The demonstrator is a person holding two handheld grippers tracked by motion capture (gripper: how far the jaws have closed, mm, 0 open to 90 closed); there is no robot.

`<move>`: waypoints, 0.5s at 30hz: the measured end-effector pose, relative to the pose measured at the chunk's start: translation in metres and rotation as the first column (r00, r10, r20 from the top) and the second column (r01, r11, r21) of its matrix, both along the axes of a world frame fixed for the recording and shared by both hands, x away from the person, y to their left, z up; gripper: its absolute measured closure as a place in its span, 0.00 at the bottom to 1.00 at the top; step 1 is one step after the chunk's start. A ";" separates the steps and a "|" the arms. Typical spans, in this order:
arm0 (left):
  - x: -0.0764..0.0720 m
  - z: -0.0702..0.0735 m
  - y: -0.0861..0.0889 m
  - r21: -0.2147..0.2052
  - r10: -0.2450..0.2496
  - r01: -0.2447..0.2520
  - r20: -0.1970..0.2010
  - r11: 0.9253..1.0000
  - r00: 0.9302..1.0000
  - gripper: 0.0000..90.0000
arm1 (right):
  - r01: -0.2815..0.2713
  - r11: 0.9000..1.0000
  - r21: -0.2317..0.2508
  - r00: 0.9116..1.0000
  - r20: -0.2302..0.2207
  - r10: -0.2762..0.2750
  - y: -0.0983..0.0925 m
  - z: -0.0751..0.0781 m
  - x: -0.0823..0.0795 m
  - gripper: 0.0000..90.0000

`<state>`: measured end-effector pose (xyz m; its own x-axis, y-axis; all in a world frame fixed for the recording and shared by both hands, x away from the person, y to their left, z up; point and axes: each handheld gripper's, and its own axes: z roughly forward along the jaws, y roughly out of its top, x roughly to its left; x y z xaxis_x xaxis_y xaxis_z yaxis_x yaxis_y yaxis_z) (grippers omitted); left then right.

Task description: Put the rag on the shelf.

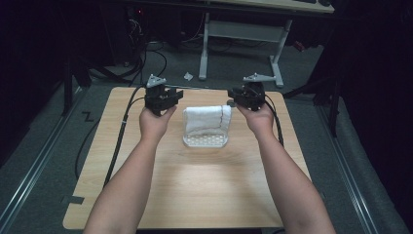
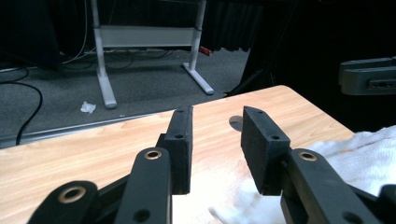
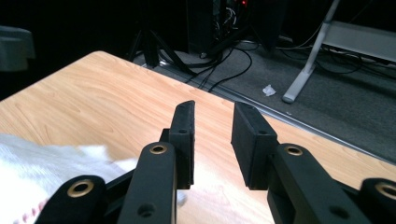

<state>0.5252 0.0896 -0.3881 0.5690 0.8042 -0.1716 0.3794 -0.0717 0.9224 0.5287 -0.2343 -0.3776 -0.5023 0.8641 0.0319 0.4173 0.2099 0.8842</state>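
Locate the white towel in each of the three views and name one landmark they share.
High view: white towel at table centre, lying on a pale tray.
Left gripper view: lower right edge.
Right gripper view: lower left corner.
Shared landmark: the crumpled paper scrap on the floor.

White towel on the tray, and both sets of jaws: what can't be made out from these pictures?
- White towel: its far end, high view, hidden by its own folded bulk; cut off by the frame edge in both gripper views.
- Plastic tray: its perforated base, mostly covered by the towel.
- Left gripper and right gripper: jaw tips, high view, hidden behind their bodies; the gripper views show them open.
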 end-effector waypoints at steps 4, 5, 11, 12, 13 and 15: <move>-0.015 -0.009 0.012 0.021 -0.002 0.002 -0.001 1.000 1.000 0.71 | 0.009 1.000 -0.001 1.000 0.010 -0.009 -0.009 -0.004 -0.014 0.76; -0.019 -0.011 0.015 0.020 -0.001 0.001 0.001 1.000 1.000 0.71 | 0.013 1.000 0.002 1.000 0.019 -0.013 -0.012 -0.005 -0.019 0.76; -0.044 -0.029 0.031 0.018 -0.003 0.003 -0.001 1.000 1.000 0.69 | 0.030 0.999 -0.035 0.998 0.054 -0.028 -0.022 -0.016 -0.048 0.72; -0.049 -0.031 0.033 0.021 -0.006 0.006 0.001 1.000 1.000 0.69 | 0.031 0.999 -0.042 0.998 0.057 -0.029 -0.022 -0.017 -0.053 0.72; -0.055 -0.032 0.036 0.026 -0.007 0.007 0.006 1.000 1.000 0.69 | 0.028 0.998 -0.049 0.998 0.061 -0.025 -0.023 -0.019 -0.058 0.70; -0.066 -0.035 0.041 0.040 -0.014 0.014 0.016 0.999 1.000 0.68 | 0.033 0.998 -0.061 0.997 0.072 -0.029 -0.024 -0.021 -0.069 0.69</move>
